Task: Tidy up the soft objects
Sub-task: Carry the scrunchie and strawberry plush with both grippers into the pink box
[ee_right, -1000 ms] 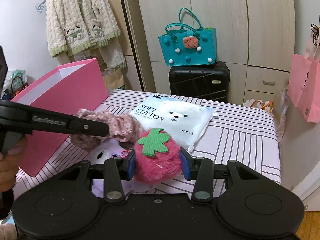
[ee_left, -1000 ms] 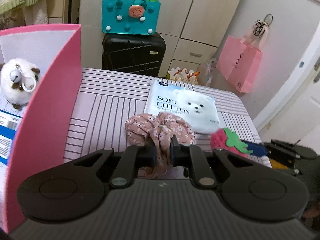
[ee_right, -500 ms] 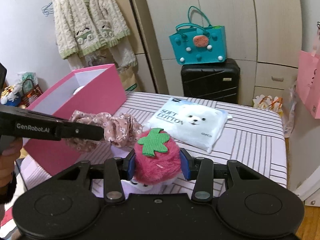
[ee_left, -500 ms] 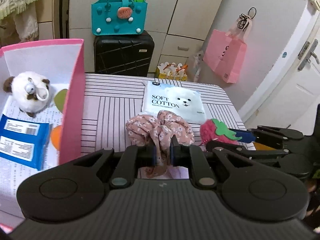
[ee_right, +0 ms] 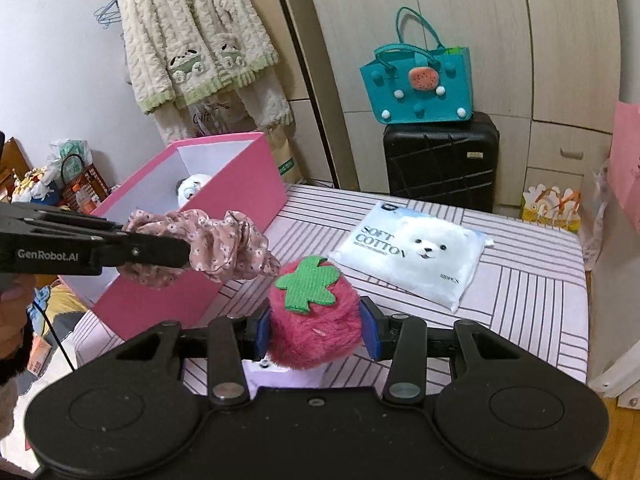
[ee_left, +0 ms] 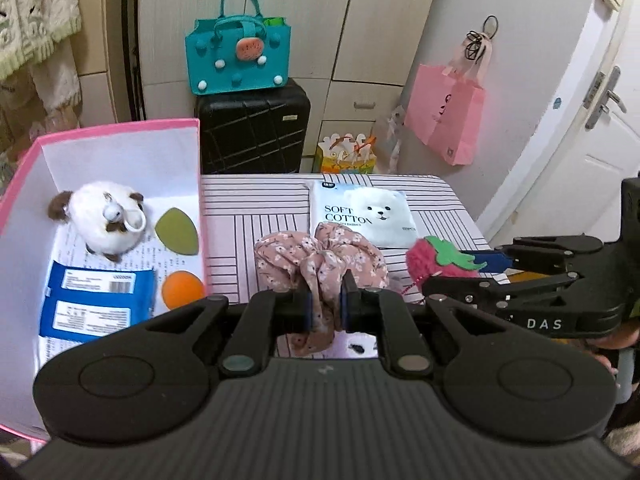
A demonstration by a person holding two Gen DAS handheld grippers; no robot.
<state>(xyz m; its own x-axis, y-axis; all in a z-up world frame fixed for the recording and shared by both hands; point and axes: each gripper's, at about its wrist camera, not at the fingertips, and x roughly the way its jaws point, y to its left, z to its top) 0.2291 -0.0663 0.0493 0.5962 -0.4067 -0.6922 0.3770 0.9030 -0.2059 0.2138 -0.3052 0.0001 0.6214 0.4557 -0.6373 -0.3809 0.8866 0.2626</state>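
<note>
Our left gripper point(ee_left: 325, 306) pinches the limp scrunchie point(ee_left: 320, 258) by one fold — our right gripper point(ee_right: 316, 330) clamps the squashy strawberry point(ee_right: 314, 320) mid-body.

A teal handbag point(ee_right: 418, 84) is sitting on top of a black suitcase point(ee_right: 440, 160), which is standing just beyond the far edge of the striped worktop point(ee_right: 532, 292). A cream and green fleece jacket point(ee_right: 192, 36) is hanging on the far left wall. A pink paper bag point(ee_left: 444, 114) is hanging at the far right, near a white door point(ee_left: 600, 152). A small yellow gift bag point(ee_left: 346, 156) is standing on the floor right of the suitcase, in front of the beige cupboards point(ee_right: 500, 32).
</note>
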